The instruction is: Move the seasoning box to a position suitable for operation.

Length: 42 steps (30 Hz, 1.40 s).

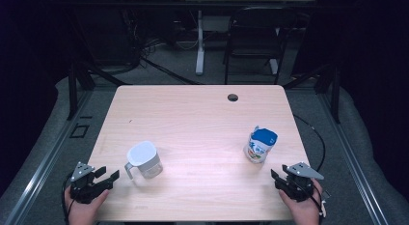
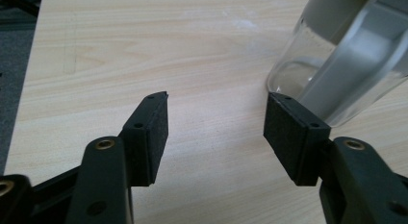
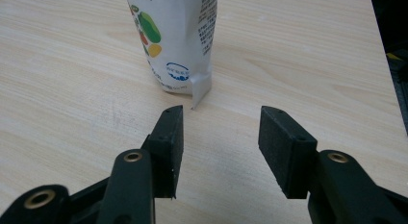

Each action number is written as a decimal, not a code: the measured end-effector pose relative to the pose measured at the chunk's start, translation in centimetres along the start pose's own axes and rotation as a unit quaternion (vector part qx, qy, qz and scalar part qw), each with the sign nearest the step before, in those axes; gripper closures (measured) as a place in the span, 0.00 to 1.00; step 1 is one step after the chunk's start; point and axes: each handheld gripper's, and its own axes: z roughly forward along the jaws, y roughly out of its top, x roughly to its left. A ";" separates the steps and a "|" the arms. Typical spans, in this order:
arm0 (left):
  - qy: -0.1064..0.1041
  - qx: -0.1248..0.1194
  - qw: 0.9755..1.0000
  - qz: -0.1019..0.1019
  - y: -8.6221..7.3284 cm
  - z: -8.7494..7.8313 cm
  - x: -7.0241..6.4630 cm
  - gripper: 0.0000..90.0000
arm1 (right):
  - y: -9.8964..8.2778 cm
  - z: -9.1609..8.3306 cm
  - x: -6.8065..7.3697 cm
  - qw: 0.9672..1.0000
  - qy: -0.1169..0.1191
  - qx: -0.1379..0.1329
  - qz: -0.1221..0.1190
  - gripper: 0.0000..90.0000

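A: Quick pass. Desk [image 1: 193, 114]?

B: Light wood, with a round cable hole [image 1: 233, 97] at about 12 o'clock near the far edge. Two things on it: a clear jug [image 1: 143, 160] with a white lid at roughly 8 o'clock, and a blue-and-white pouch [image 1: 260, 144] at roughly 4 o'clock. Both upright, well apart.

A: Left claw [image 1: 103, 179]?

B: At the desk's 7 o'clock corner, held in the person's left hand [image 1: 84, 208], grey plate on top. Jaws spread, nothing between them. In the left gripper view the left claw [image 2: 216, 132] has only bare wood in the gap; the jug [image 2: 337, 65] is at 1 o'clock, just past the right-side pad [image 2: 286, 137]. Can't tell whether the pad touches the glass. The jug handle faces that claw in the high view.

A: Right claw [image 1: 279, 178]?

B: At the 5 o'clock corner, in the right hand [image 1: 304, 210], cable trailing off. Released too, jaws apart and empty. In the right gripper view the right claw [image 3: 221, 137] points at the pouch [image 3: 175, 41], which stands at 11 o'clock just beyond the left-side pad [image 3: 171, 147], not touching. White body, green and yellow print, small blue logo near the base, a seam flap sticking out at the bottom corner.

A: Background?

B: Dark room, a black chair [image 1: 253, 39] and a white desk leg [image 1: 199, 41] beyond the far edge, at 12 o'clock.
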 end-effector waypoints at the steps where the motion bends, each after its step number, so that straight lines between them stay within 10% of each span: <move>1: -0.001 0.002 1.000 0.003 0.0 -0.1 -0.1 0.48 | 0.0 -0.1 -0.1 1.000 0.002 -0.004 0.002 0.59; 21: -0.011 -0.003 1.000 0.013 -0.1 -0.6 -1.1 0.46 | 0.5 -0.4 0.6 1.000 0.005 -0.011 0.004 0.53; 33: -0.033 -0.016 0.999 0.039 0.5 -1.3 -3.9 0.48 | 0.5 -0.6 0.2 1.000 0.003 -0.011 0.011 0.54; 42: -0.010 0.001 0.999 0.043 1.0 0.4 -4.9 0.55 | 0.5 -0.6 0.3 1.000 0.008 -0.012 0.012 0.53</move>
